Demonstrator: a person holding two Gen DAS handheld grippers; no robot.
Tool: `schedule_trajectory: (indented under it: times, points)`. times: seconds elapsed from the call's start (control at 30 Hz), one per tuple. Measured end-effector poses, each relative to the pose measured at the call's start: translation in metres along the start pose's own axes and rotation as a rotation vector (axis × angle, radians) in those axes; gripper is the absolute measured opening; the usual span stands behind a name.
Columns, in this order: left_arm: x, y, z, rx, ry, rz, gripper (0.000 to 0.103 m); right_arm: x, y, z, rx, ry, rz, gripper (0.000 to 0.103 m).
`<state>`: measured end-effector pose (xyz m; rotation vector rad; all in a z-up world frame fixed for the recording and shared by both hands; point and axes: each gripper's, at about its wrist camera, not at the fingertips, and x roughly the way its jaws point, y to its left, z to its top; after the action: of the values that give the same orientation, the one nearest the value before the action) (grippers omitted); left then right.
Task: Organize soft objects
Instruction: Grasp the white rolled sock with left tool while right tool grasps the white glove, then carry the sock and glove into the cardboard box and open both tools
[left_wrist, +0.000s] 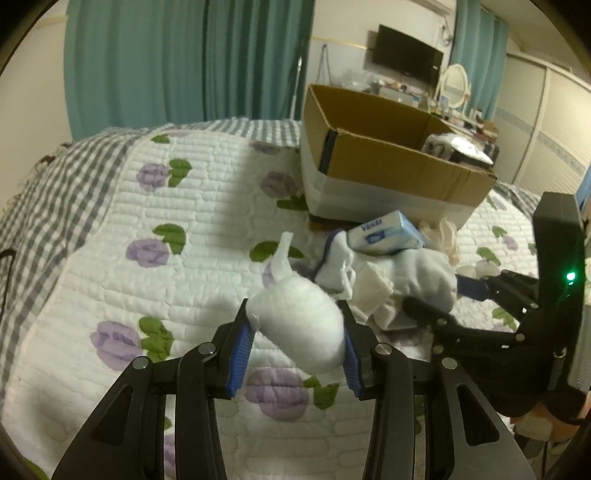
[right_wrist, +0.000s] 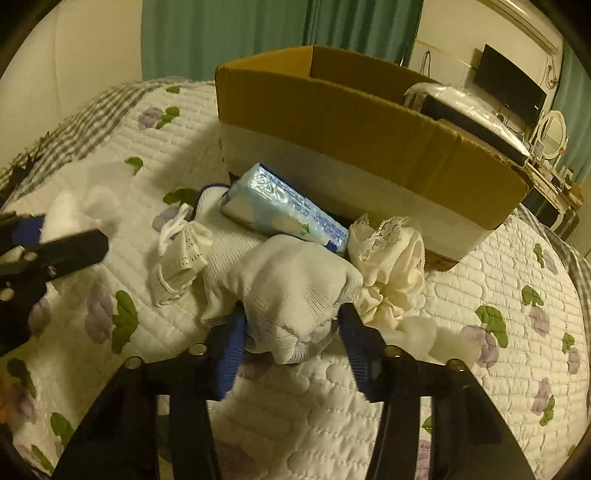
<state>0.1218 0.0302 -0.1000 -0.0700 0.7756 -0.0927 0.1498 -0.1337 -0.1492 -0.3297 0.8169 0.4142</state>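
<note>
Left tongs (left_wrist: 295, 332) clamp a white cotton wad (left_wrist: 299, 325); right tongs (right_wrist: 291, 332) straddle the white sock (right_wrist: 295, 288) in the bed (right_wrist: 480, 258) pile, grip uncertain. Cardboard box (left_wrist: 388, 173) lies at 1 o'clock of the left tongs, holding one plastic-wrapped item (left_wrist: 458, 147).

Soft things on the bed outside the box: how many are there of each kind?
Cotton wad, held in the left gripper: 1
White knit cloth, between the right gripper fingers: 1
Tissue pack: 1
Face mask: 1
Cream lace garment: 1
Total: 5
</note>
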Motion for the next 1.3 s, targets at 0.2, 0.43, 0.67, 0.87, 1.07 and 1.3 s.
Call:
schedule_trajectory:
  times: [0.2,0.43,0.67,0.87,1.07,1.3]
  points:
    - [0.0,0.0,-0.002,-0.012,0.009,-0.013,0.041,-0.022,-0.004,-0.005,0.028,-0.04,0.017,0.039]
    - [-0.02,-0.009,-0.007,-0.003,0.008,-0.025,0.041,-0.08,-0.013,-0.015,0.07,-0.112,-0.003,0.037]
    - [-0.058,-0.029,-0.007,0.03,-0.04,-0.039,0.041,-0.137,-0.023,-0.024,0.132,-0.21,-0.03,0.037]
    - [-0.095,-0.049,0.006,0.091,-0.111,-0.042,0.041,-0.184,-0.036,-0.017,0.164,-0.287,-0.058,0.037]
    - [-0.127,-0.068,0.042,0.158,-0.205,-0.059,0.041,-0.22,-0.057,0.023,0.165,-0.375,-0.083,0.037]
    - [-0.119,-0.077,0.104,0.182,-0.261,-0.075,0.042,-0.21,-0.094,0.09,0.177,-0.414,-0.103,0.037]
